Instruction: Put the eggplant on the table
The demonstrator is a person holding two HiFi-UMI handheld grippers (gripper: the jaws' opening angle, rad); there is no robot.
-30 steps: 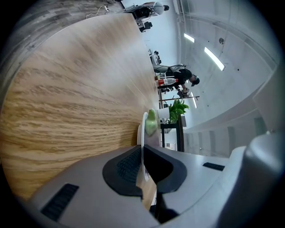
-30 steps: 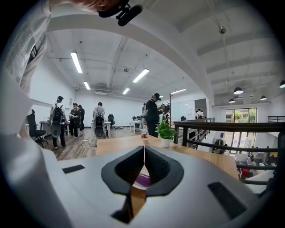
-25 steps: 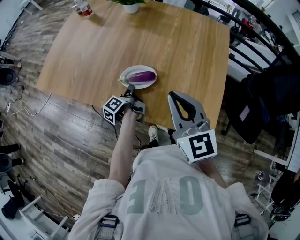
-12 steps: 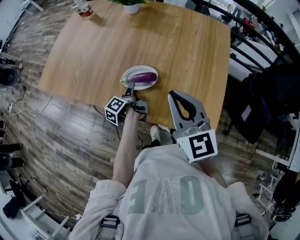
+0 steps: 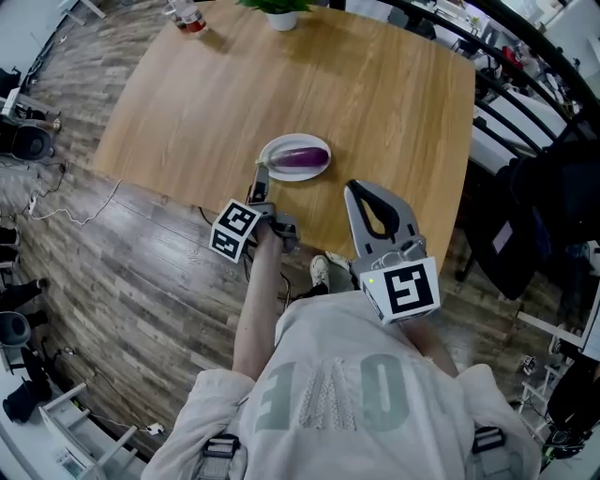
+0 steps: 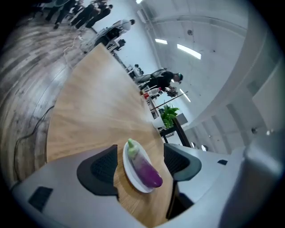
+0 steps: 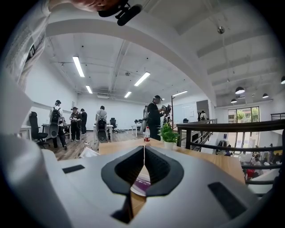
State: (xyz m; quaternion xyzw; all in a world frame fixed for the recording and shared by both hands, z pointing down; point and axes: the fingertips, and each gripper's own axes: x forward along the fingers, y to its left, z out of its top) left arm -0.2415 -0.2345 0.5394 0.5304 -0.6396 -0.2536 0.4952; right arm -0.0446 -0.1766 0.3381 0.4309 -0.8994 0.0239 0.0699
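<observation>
A purple eggplant (image 5: pixel 302 157) with a green stem lies on a small white plate (image 5: pixel 275 147) near the front edge of the wooden table (image 5: pixel 375 103). My left gripper (image 5: pixel 260 181) hovers just short of the plate's near-left rim. Its jaws are opening wide, and the pads press on nothing. In the left gripper view the eggplant (image 6: pixel 146 168) and plate (image 6: pixel 126 161) lie ahead, framed by the left gripper (image 6: pixel 140 163). My right gripper (image 5: pixel 356 191) is shut and empty over the table's front edge. Past the right gripper (image 7: pixel 144 165) a bit of the eggplant (image 7: pixel 141 182) shows.
A potted plant (image 5: pixel 281 13) and a bottle (image 5: pixel 190 19) stand at the table's far edge. Black railings (image 5: pixel 525 56) and dark chairs (image 5: pixel 544 206) run along the right. Wooden floor with cables (image 5: pixel 66 216) lies to the left. Several people (image 7: pixel 153 116) stand beyond the table.
My left gripper's jaws have gone from shut at the plate's stem end to wide open, and the gripper has lifted back a little. Eggplant, plate and right gripper have stayed put.
</observation>
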